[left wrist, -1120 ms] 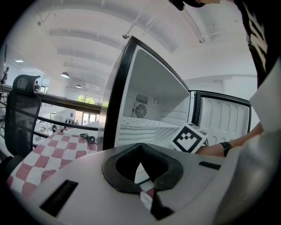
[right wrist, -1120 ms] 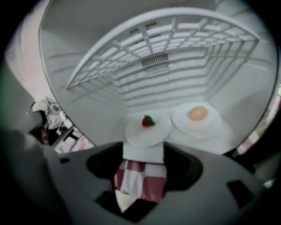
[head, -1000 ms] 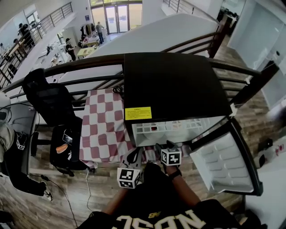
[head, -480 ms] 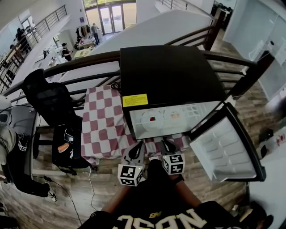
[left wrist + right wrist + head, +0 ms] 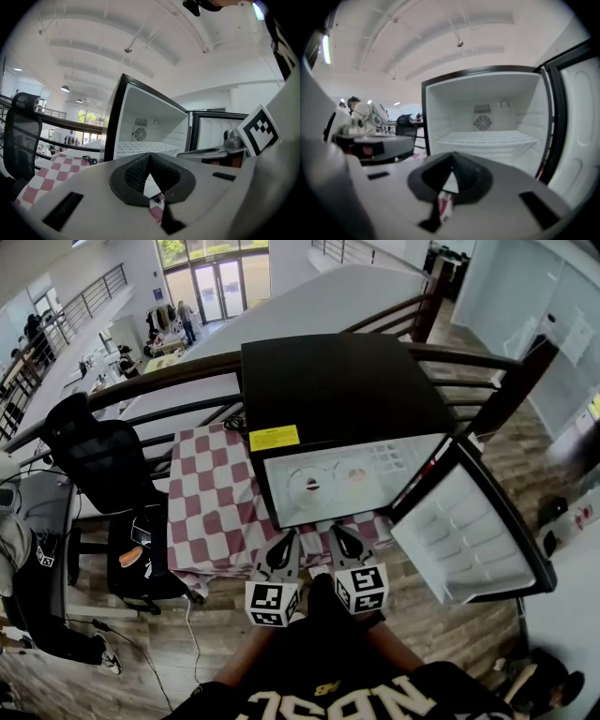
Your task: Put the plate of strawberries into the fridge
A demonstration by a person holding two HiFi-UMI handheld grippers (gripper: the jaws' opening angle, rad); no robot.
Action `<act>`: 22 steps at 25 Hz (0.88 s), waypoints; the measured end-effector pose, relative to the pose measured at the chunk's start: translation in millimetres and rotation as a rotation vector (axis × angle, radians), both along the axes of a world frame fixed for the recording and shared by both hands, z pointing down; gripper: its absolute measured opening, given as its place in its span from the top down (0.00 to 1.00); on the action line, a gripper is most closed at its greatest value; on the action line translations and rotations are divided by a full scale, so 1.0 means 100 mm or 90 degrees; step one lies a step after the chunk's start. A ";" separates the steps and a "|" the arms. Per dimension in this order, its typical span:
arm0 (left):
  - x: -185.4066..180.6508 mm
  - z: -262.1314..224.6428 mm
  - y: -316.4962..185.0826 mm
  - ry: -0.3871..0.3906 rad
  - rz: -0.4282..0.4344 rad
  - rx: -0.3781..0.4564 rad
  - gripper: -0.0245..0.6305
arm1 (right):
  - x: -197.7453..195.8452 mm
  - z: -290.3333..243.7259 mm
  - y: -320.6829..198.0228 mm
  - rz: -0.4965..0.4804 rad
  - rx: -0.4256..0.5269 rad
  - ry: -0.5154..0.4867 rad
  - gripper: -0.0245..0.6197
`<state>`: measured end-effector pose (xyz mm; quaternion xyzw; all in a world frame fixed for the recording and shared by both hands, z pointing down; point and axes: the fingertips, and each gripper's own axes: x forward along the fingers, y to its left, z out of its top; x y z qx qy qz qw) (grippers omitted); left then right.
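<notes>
The black mini fridge (image 5: 337, 399) stands on a checkered table, its door (image 5: 469, 532) swung open to the right. Two white plates lie on its white shelf. The left plate (image 5: 308, 487) carries something red, seemingly the strawberries; the other plate (image 5: 354, 476) is beside it. My left gripper (image 5: 287, 542) and right gripper (image 5: 335, 532) hover side by side just in front of the opening, both shut and empty. The left gripper (image 5: 149, 158) view and the right gripper (image 5: 452, 157) view look up into the fridge (image 5: 150, 122) (image 5: 487, 117); no plates show there.
The red-and-white checkered tablecloth (image 5: 211, 493) reaches left of the fridge, with a black cable (image 5: 234, 426) at the back. A black office chair (image 5: 98, 451) and a person (image 5: 23, 568) are at the left. A dark railing (image 5: 169, 381) runs behind.
Both grippers have drawn back from the fridge opening towards me. The view has shifted, so the two plates inside the fridge now show.
</notes>
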<state>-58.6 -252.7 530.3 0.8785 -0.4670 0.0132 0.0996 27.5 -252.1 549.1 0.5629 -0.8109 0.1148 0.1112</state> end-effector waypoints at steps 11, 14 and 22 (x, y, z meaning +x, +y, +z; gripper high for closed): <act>0.08 -0.17 0.09 0.028 0.025 0.047 0.94 | 0.04 -0.22 0.14 0.028 0.032 -0.010 0.93; 0.14 -0.16 0.08 -0.006 0.038 0.059 0.94 | 0.08 -0.28 0.14 0.039 0.043 -0.016 0.93; 0.26 -0.03 0.13 0.010 0.065 0.030 0.94 | -0.02 -0.29 0.15 0.017 0.034 -0.042 0.93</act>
